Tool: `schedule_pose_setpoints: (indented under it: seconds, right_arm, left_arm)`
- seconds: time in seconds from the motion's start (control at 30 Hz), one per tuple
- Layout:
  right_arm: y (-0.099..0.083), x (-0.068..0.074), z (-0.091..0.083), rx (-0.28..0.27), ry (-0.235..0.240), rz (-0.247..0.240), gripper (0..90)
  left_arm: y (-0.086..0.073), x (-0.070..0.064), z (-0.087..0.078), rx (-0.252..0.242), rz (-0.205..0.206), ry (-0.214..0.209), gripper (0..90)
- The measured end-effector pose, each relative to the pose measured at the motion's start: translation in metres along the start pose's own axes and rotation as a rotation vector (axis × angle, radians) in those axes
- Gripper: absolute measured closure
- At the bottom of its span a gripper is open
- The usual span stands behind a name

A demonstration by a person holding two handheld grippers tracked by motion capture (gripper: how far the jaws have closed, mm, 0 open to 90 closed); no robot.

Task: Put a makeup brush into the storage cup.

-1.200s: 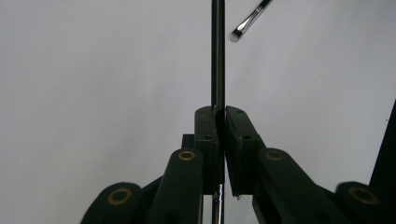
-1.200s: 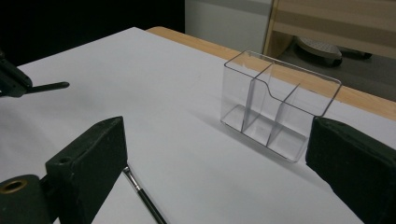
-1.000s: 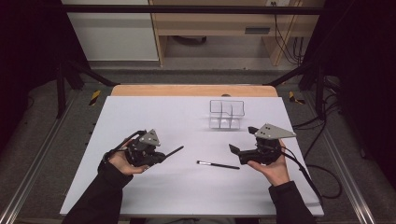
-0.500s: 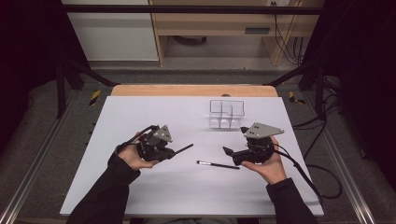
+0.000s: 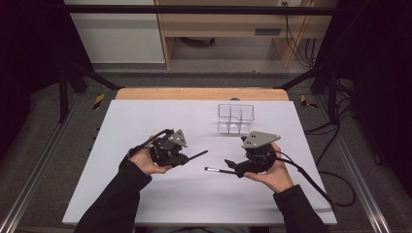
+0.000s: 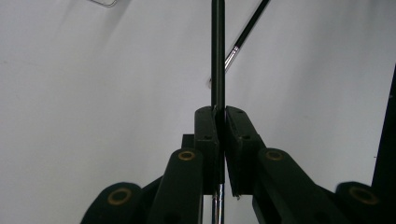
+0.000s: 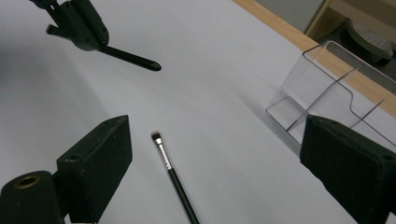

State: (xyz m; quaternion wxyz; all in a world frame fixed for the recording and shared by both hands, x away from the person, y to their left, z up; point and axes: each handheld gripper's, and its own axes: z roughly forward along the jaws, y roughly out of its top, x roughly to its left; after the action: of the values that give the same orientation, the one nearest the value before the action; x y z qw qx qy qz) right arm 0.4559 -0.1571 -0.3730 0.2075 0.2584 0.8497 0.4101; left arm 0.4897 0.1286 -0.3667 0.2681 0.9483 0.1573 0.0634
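In the high view I have the left gripper at lower left of centre, its jaws pressed together on a thin black brush whose handle sticks out toward the right of the frame. In the left gripper view that held brush runs straight up from between the two closed jaws to the top edge, a plain dark rod with a glint of metal showing below the pads (the bristle end is hidden there, so I cannot tell its shape). From the right gripper view the same handle ends in a rounded black tip at upper left.

The right gripper sits at lower right of centre in the high view, jaws spread wide. Between and just ahead of them a second brush lies flat on the white table: a slim black handle, a silvery metal collar, and a small dark tuft of bristles at the end pointing to the upper left of the right gripper view. In the high view this loose brush lies near the middle of the frame, its pale end toward the left, its other end reaching under the right gripper.

A clear plastic organiser with dividers stands upright above centre, well apart from both brushes.
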Motion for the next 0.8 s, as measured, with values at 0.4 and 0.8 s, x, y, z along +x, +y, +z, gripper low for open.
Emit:
schedule_pose_setpoints:
  seconds: [0.4, 0.8]
  right_arm:
    - [0.003, 0.011, 0.006, 0.054, 0.042, -0.066, 10.7]
    - [0.004, 0.024, 0.011, 0.106, 0.088, -0.162, 13.6]
  left_arm:
    - [0.01, -0.003, 0.01, 0.041, 0.035, -0.038, 83.8]
    - [0.015, -0.012, 0.018, 0.03, 0.053, -0.074, 83.8]
